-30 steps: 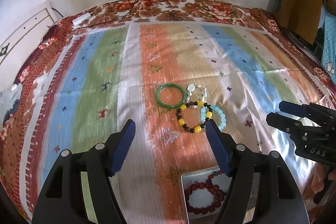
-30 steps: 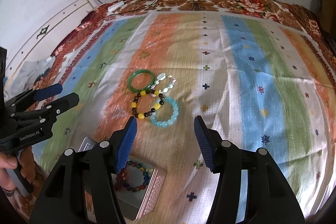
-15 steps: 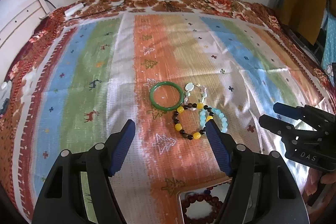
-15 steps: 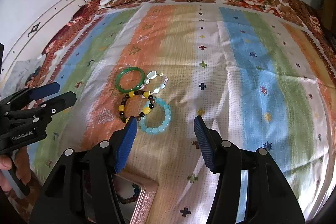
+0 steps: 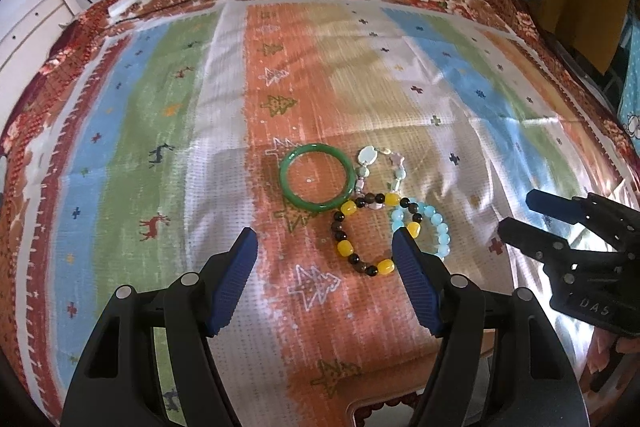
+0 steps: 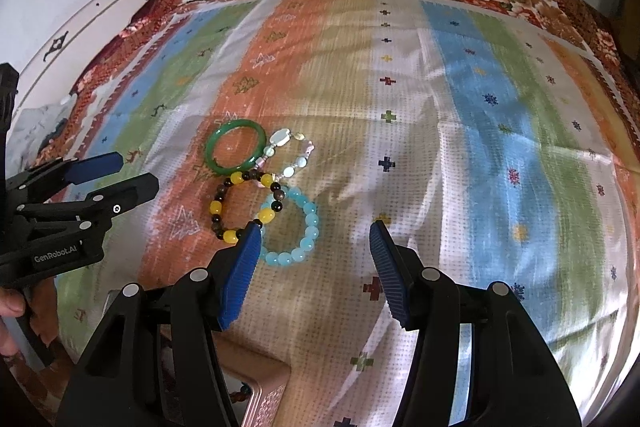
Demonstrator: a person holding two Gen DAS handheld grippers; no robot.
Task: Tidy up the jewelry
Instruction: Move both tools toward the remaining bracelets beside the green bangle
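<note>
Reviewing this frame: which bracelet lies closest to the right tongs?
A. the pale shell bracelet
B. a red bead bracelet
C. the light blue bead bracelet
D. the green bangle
C: in the right wrist view, the light blue bead bracelet lies just ahead of the open right tongs, while the green bangle lies farther off.

Four bracelets lie together: one green jade-like bangle (image 5: 317, 177), one pale stone-bead bracelet (image 5: 384, 171), one yellow-and-dark bead bracelet (image 5: 362, 233), one light-blue bead bracelet (image 6: 294, 227). One metal tin (image 6: 264, 391) sits near.
</note>
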